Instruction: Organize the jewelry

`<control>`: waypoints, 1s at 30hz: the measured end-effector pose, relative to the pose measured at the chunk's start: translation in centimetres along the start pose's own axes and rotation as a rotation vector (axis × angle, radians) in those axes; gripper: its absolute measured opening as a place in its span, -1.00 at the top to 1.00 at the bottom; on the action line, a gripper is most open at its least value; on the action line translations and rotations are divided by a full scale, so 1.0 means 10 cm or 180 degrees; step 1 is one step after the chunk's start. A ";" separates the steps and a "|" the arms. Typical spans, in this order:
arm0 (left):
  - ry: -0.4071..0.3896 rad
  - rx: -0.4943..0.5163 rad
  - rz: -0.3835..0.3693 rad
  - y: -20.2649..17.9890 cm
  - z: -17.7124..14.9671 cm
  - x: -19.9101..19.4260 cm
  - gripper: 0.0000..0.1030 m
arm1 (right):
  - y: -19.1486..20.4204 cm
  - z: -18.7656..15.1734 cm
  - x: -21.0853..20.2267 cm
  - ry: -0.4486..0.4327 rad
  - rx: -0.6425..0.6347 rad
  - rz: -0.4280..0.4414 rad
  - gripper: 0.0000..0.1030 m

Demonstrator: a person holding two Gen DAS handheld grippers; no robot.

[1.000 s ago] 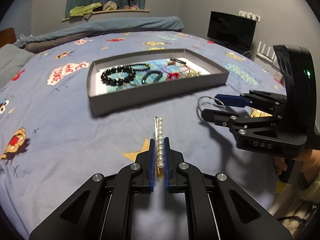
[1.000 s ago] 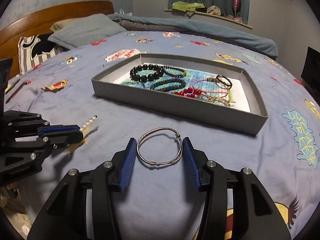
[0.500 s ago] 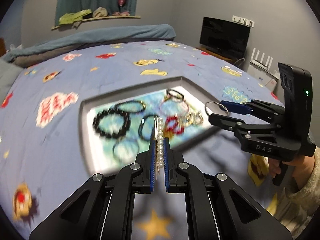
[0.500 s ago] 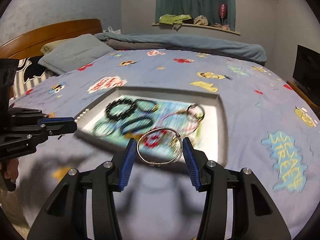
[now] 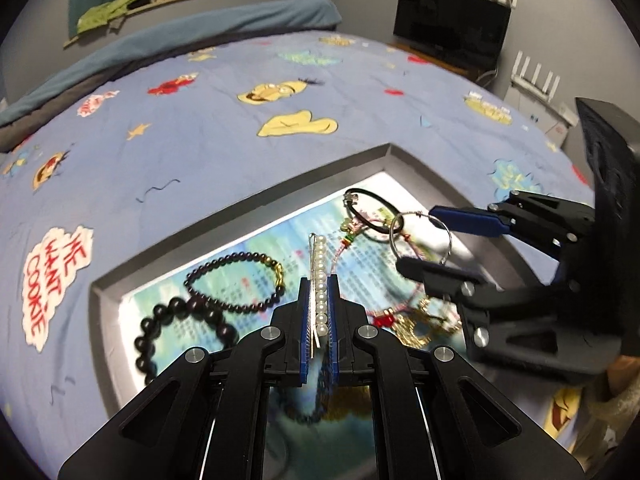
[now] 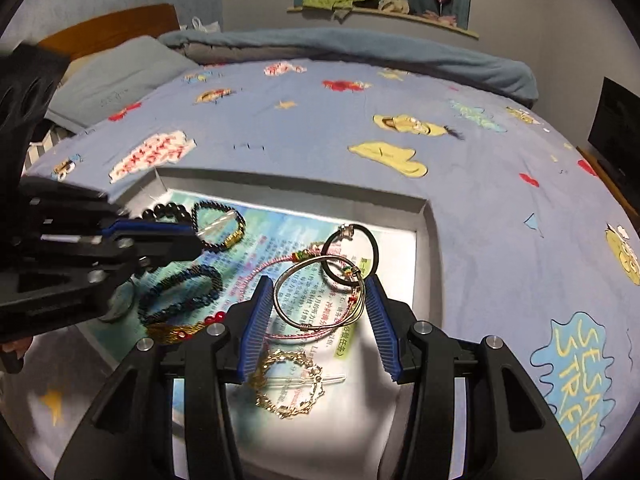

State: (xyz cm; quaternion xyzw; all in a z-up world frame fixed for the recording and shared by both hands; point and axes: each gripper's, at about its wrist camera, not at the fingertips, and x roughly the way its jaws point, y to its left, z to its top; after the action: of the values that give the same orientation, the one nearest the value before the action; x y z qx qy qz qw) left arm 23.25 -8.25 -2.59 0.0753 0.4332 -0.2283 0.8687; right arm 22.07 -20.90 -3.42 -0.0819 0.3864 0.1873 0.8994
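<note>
My left gripper [image 5: 318,304] is shut on a pearl hair clip [image 5: 319,280] and holds it above the grey tray [image 5: 248,208]. My right gripper [image 6: 318,300] is shut on a silver wire bangle [image 6: 320,294], also above the tray [image 6: 424,216]. The right gripper shows in the left wrist view [image 5: 420,240], the left gripper in the right wrist view [image 6: 188,240]. Inside the tray lie black bead bracelets [image 5: 236,280], a black band [image 6: 352,254], pink cord [image 6: 272,266] and a gold chain bracelet [image 6: 288,384].
The tray sits on a blue cartoon-print bedspread [image 5: 200,140]. A TV [image 5: 452,28] and a white router [image 5: 536,84] stand at the right. A pillow [image 6: 116,76] and wooden headboard [image 6: 108,28] are at the far left.
Both grippers have moved forward with their jewelry, from the bedspread in front of the tray to above the tray's inside. Both grips are unchanged.
</note>
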 end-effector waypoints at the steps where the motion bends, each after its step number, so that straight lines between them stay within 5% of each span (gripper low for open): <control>1: 0.0038 0.0004 -0.0004 0.00 0.01 0.04 0.84 | 0.00 -0.01 0.04 0.0059 -0.0010 0.0006 0.08; 12: 0.0107 -0.0039 0.0057 0.03 -0.02 0.18 0.76 | 0.02 -0.04 0.14 0.0164 -0.0113 0.0004 0.07; 18: 0.0004 -0.0153 0.0112 0.10 -0.07 0.02 0.33 | 0.06 -0.07 0.03 0.0108 -0.0181 0.0009 -0.09; 23: -0.0196 -0.0345 0.0133 0.18 -0.20 -0.29 -0.28 | 0.14 -0.13 -0.20 0.0011 -0.0210 0.0043 -0.35; 30: -0.0435 -0.0444 0.0146 0.19 -0.47 -0.85 -0.60 | 0.27 -0.24 -0.60 -0.0103 -0.0214 0.0094 -0.75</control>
State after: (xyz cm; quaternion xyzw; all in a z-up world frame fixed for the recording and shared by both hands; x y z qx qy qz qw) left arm 16.28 -2.24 1.04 0.0088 0.3859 -0.1822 0.9043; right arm 15.56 -20.75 -0.73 -0.1033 0.3665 0.2147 0.8994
